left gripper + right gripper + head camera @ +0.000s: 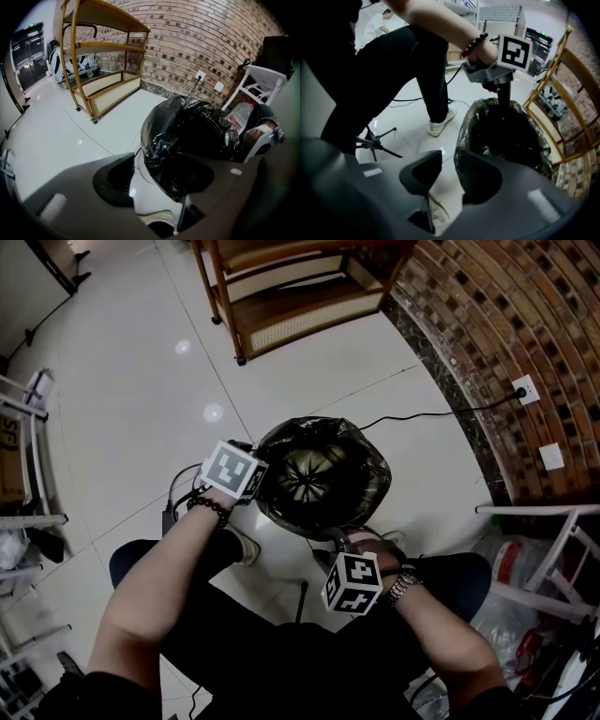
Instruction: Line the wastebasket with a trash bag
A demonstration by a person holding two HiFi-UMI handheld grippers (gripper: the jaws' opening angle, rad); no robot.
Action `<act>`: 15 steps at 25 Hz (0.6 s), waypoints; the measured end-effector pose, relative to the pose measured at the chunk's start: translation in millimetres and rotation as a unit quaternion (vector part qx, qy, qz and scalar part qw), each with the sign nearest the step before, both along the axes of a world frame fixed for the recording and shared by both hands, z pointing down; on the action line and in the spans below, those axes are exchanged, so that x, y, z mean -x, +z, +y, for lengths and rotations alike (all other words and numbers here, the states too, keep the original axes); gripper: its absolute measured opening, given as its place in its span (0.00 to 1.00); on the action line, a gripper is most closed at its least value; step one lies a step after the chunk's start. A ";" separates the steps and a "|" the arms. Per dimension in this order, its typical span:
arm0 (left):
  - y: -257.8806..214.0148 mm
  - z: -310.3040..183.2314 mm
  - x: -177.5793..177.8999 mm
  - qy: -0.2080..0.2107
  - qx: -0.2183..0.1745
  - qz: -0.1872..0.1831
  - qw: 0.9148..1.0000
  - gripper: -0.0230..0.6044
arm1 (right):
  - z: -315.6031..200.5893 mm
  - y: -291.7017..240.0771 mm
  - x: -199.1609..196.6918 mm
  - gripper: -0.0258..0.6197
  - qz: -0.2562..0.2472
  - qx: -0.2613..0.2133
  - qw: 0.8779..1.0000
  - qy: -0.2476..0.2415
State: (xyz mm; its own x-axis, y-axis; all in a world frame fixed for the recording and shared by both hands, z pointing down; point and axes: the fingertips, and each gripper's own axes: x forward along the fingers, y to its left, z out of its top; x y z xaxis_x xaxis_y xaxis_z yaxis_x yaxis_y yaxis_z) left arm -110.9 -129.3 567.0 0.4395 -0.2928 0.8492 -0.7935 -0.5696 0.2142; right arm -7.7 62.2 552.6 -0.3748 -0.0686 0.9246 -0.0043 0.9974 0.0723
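black trash bag (373, 465) is already draped over the wastebasket (274, 510), which stands on the floor (141, 381) toward its edge by the brick wall (506, 324). left gripper (153, 182) is at the rim, jaws apart round a bag fold (looks loose, hard to tell). right gripper (447, 165) is released too, empty, just beside the rim. i'd pinch plastic only and pull the overhang down evenly.

The right hand-held gripper (448, 165) holds its jaws slightly apart over the pale floor (408, 136), one jaw just beside the near rim of the black trash bag (511, 140). Across the bag's mouth, the left hand-held gripper (505, 101) reaches down into it.
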 end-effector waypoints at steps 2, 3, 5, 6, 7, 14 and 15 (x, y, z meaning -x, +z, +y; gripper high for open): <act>0.3 1.2 -0.1 0.004 0.001 -0.005 1.000 0.46 | -1.7 -0.5 -2.7 0.30 -0.002 -0.003 1.000 0.005; 1.3 1.9 1.1 0.004 0.002 -0.008 1.000 0.46 | -2.9 -2.9 -3.8 0.31 -0.006 -0.004 1.000 0.008; 2.4 2.0 1.4 0.006 0.002 -0.011 1.000 0.46 | -6.9 -12.8 -6.6 0.33 -0.020 -0.004 1.000 0.019; 3.0 2.5 2.0 0.005 0.004 -0.014 1.000 0.46 | -10.0 -20.0 -7.8 0.33 -0.031 -0.004 0.999 0.027; 4.1 3.5 4.0 0.003 0.008 -0.019 1.000 0.46 | -14.0 -28.1 -8.7 0.33 -0.044 -0.004 0.998 0.037; -2.7 -2.8 0.9 -0.005 -0.006 0.005 1.000 0.46 | -91.3 -68.3 -32.1 0.33 -0.109 -0.024 0.978 0.176; -2.7 -3.2 1.3 -0.007 -0.006 0.004 1.000 0.46 | -109.4 -67.3 -41.5 0.33 -0.106 -0.036 0.972 0.205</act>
State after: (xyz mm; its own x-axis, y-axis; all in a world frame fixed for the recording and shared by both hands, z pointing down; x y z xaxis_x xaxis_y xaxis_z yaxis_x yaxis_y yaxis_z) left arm -112.2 -132.5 564.3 0.4422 -0.3096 0.8418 -0.7993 -0.5618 0.2132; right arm 33.8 -47.2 485.3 -0.4842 -0.3147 0.8164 -0.4229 0.9010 0.0966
